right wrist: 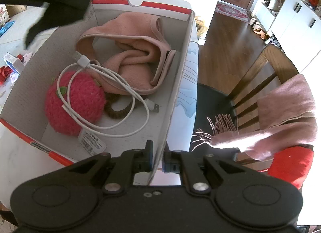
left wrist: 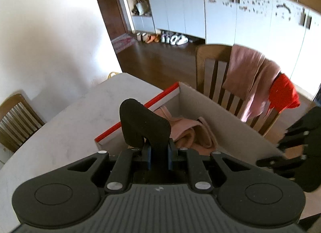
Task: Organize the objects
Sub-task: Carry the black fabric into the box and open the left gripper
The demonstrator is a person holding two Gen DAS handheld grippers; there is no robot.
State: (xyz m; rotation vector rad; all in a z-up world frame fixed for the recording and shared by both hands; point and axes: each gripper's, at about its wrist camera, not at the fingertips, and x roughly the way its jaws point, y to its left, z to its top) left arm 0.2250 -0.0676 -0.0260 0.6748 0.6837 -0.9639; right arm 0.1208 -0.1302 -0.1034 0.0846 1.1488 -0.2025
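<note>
A white cardboard box with red trim stands on the pale table. Inside it lie a pink cloth, a white USB cable, a red knitted ball and a brown hair tie. My right gripper is shut on the box's near right wall. My left gripper is shut on a black, soft, curved piece, which it holds above the box's near corner. That black piece hangs over the box's far left corner in the right wrist view.
A wooden chair draped with a pink scarf and a red cloth stands close to the table's edge beside the box. Small loose items lie on the table left of the box. Another chair stands at the table's left.
</note>
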